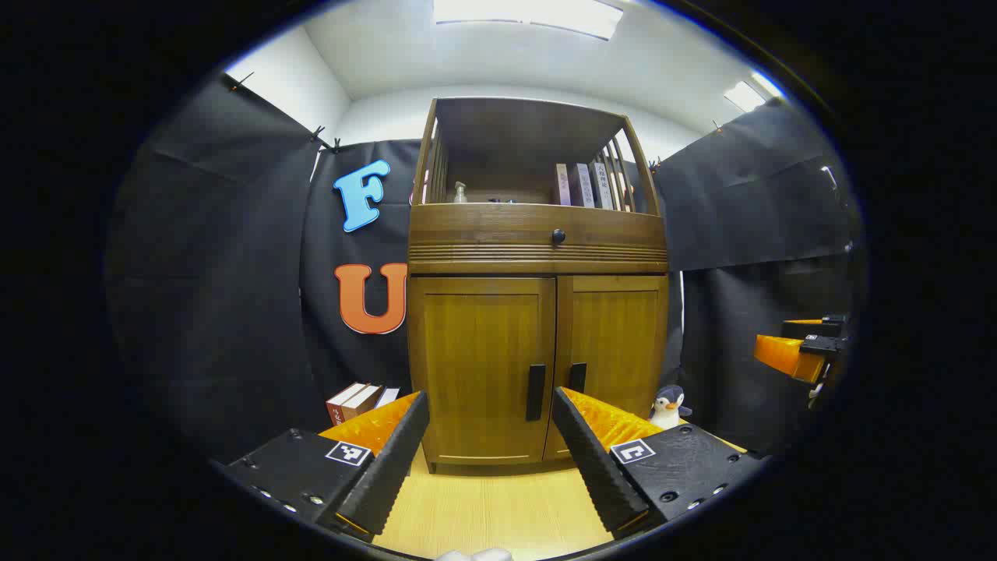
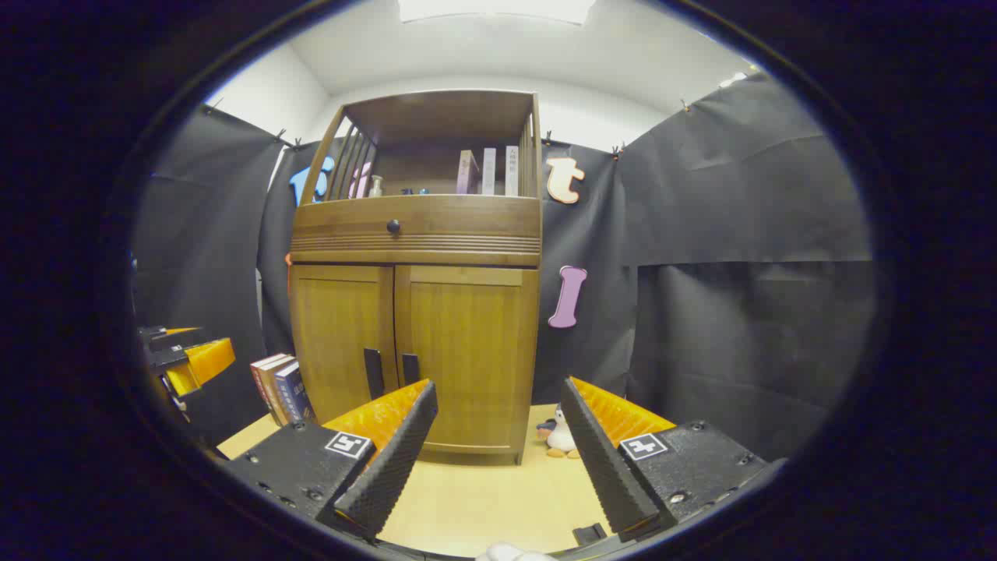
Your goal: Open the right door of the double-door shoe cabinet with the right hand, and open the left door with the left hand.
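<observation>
The shoe cabinet (image 1: 537, 312) is placed on the floor (image 1: 498, 506) against the booth wall. Its left door (image 1: 483, 366) and right door (image 1: 619, 343) are side by side below a drawer (image 1: 537, 234). Upright books (image 1: 580, 185) are kept on the open shelf above. More books (image 1: 358, 399) are stood left of the cabinet, and a toy penguin (image 1: 668, 407) is set at its right.

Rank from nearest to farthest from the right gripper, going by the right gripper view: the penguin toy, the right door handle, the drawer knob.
From the right gripper, open and short of the cabinet:
1. Penguin toy, on the floor by the cabinet's right corner, between the fingers.
2. Right door handle, low on the closed door, left of centre.
3. Drawer knob, higher up, above the doors.
</observation>
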A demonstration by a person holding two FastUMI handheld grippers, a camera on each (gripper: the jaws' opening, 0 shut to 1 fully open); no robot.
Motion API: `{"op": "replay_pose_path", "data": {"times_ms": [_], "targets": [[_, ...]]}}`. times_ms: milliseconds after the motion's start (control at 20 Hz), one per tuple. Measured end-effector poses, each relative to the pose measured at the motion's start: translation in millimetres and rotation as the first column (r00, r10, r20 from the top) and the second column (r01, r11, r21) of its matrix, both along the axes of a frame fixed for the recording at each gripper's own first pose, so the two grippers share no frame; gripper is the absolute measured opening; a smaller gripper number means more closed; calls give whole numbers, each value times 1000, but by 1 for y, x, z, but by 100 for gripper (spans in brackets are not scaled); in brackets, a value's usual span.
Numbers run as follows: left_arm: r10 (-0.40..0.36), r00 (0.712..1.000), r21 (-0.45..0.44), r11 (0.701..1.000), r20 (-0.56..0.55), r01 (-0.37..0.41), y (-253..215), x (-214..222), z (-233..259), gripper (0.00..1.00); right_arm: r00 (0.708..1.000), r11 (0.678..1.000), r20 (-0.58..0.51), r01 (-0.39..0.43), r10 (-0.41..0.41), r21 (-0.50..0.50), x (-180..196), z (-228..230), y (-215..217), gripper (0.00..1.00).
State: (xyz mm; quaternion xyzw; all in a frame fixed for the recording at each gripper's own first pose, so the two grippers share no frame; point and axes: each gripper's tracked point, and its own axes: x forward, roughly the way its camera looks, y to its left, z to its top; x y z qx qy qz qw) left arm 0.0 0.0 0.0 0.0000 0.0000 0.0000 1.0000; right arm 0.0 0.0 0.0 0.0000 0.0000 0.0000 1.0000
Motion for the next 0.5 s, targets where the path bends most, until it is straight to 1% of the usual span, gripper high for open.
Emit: {"op": "replay_pose_path", "data": {"times_ms": [50,100,150,350,400,500], "targets": [[4,1000,0,1000,5,-4,2,1,1,100,1000,1000,1,-2,2,2,-1,0,3,100],[5,1000,-3,1000,-1,-5,4,2,1,96,1000,1000,1,-2,2,1,0,0,3,100],[4,1000,-6,1000,-3,-4,4,3,-1,100,1000,1000,0,0,0,1,-2,-1,3,100],[11,1000,1,1000,-7,-11,9,4,-2,100,1000,1000,-9,5,-4,8,-3,-2,6,100],[14,1000,3,1000,-9,-14,10,4,-2,96,1000,1000,-10,8,-8,12,-3,-3,6,100],[19,1000,4,1000,-11,-19,13,5,-1,96,1000,1000,-21,7,-6,21,-2,-4,10,100]]}}
